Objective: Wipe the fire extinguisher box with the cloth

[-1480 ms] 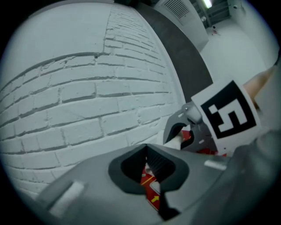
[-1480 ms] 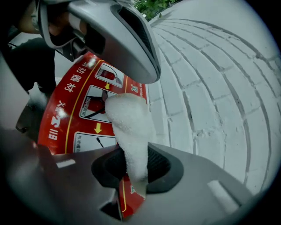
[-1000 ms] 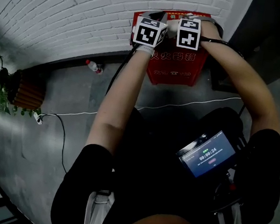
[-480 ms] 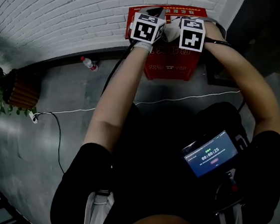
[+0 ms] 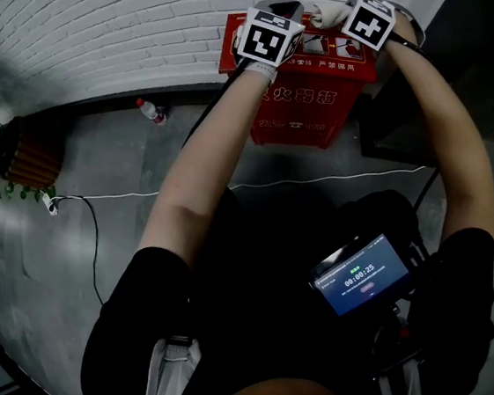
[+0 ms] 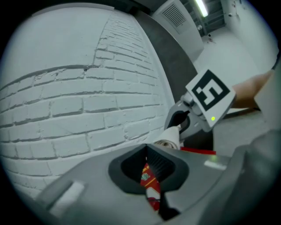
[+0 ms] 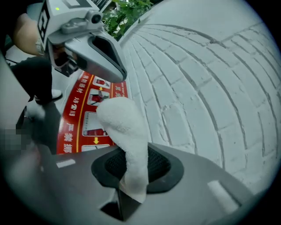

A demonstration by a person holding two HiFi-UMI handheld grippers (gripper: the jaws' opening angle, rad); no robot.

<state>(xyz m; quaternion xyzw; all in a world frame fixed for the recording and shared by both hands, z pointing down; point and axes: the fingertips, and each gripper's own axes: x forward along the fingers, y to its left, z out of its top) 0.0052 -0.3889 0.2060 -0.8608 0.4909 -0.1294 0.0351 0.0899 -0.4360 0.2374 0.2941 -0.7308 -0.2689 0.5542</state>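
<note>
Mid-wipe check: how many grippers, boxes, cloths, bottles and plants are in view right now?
Grippers: 2 (left gripper, right gripper)
Fire extinguisher box: 1
Cloth: 1
Bottle: 1
Potted plant: 1
Total: 6

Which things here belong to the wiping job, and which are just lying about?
Job: cloth, clamped in the right gripper; red box.
Lying about: bottle, white cable, plant.
</note>
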